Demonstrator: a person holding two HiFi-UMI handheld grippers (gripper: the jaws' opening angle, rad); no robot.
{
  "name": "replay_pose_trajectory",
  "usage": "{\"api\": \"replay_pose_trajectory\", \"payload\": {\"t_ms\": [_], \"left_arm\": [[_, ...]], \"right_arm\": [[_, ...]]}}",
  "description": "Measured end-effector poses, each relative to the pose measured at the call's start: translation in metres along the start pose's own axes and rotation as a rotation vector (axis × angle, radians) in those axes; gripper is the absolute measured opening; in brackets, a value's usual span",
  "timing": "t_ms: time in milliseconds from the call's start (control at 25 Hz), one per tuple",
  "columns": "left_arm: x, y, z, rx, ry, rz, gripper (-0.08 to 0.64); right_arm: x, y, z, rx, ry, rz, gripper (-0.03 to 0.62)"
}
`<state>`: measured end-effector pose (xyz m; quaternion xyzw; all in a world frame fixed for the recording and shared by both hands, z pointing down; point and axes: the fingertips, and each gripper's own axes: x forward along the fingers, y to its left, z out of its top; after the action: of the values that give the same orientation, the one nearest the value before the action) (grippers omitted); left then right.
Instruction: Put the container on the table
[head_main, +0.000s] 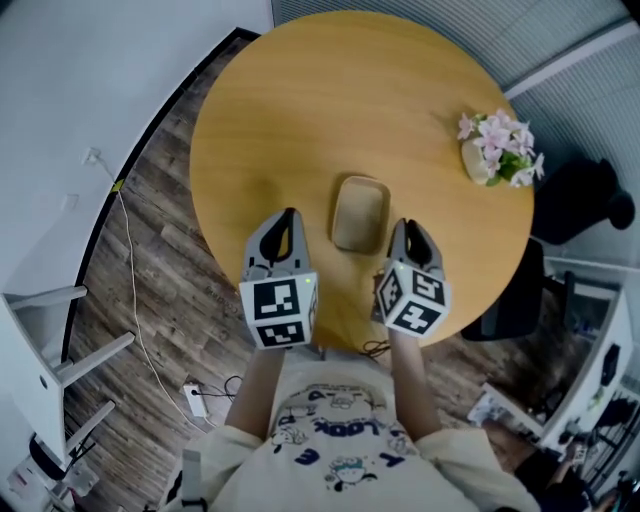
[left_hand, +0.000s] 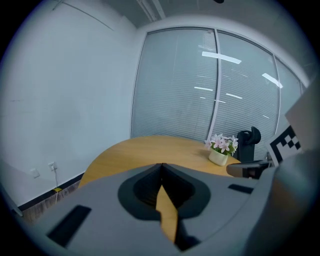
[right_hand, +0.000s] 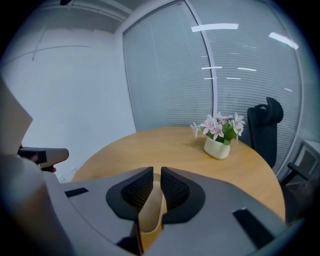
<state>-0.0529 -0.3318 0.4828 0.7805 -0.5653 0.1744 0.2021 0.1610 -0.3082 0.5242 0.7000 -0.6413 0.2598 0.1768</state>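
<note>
Your right tongs (head_main: 404, 228) are clamped on the rim of the beige container (head_main: 360, 212). It sits on the round wooden worktop (head_main: 330, 100) just right of your left tongs (head_main: 290, 215), which are pressed together and hold nothing. A flower pot (head_main: 492, 150) stands beyond the right tongs.

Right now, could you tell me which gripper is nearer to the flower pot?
Right. The right gripper is at the container's right edge, the side toward the flower pot; the left gripper is beyond the container's left edge, farther.
</note>
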Motion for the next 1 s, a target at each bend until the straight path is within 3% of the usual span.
{"api": "replay_pose_trajectory", "payload": {"t_ms": [480, 1000], "left_arm": [[-0.045, -0.017, 0.067, 0.022, -0.184, 0.048, 0.003], [-0.081, -0.032, 0.098, 0.034, -0.291, 0.071, 0.003]], "right_arm": [[-0.053, 0.006, 0.088, -0.071, -0.242, 0.101, 0.045], [-0.093, 0.007, 0.127, -0.076, -0.393, 0.152, 0.044]]}}
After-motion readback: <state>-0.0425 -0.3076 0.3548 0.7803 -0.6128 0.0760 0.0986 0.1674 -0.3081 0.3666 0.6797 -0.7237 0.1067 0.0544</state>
